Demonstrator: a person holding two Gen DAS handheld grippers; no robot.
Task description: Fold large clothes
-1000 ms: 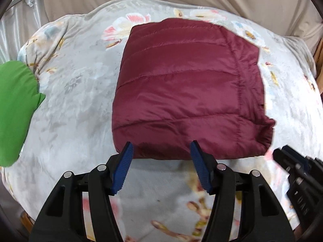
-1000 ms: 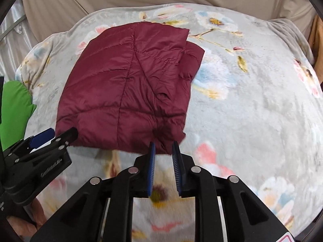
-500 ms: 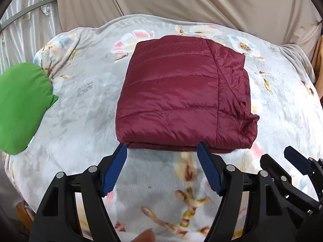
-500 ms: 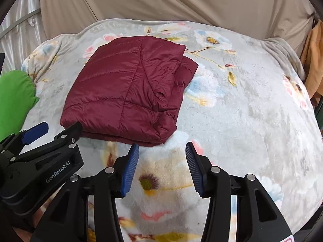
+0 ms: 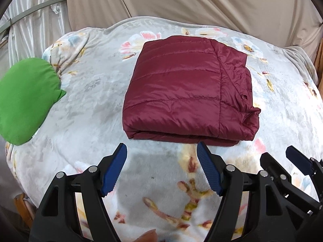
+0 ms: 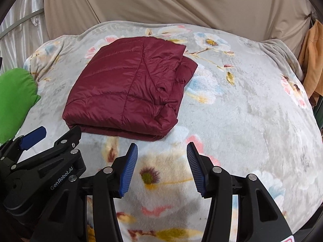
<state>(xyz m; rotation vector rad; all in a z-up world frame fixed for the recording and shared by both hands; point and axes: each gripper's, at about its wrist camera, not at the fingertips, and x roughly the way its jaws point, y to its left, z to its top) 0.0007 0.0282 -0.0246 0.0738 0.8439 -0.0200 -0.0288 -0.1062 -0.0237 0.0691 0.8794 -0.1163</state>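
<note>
A dark red quilted jacket (image 5: 181, 92) lies folded into a thick rectangle on a floral blanket (image 5: 86, 117). In the right wrist view the jacket (image 6: 125, 88) sits left of centre, its loose layered edges on the right. My left gripper (image 5: 160, 147) is open just short of the jacket's near edge, with nothing between its blue pads. My right gripper (image 6: 162, 146) hovers over bare blanket, clear of the jacket's near right corner; its jaws are opening and hold nothing. Each gripper appears in the other's view: the right gripper (image 5: 276, 153) and the left gripper (image 6: 60, 131).
A bright green fabric item (image 5: 24, 100) lies at the blanket's left edge. Beige drapes (image 6: 161, 2) hang behind the bed. An orange cloth (image 6: 310, 60) hangs at the far right. White curtain material (image 5: 30, 20) stands at the back left.
Both grippers pulled back from the jacket's near edge and opened wider; the right one went from nearly shut to open. The jacket now lies released on the blanket.
</note>
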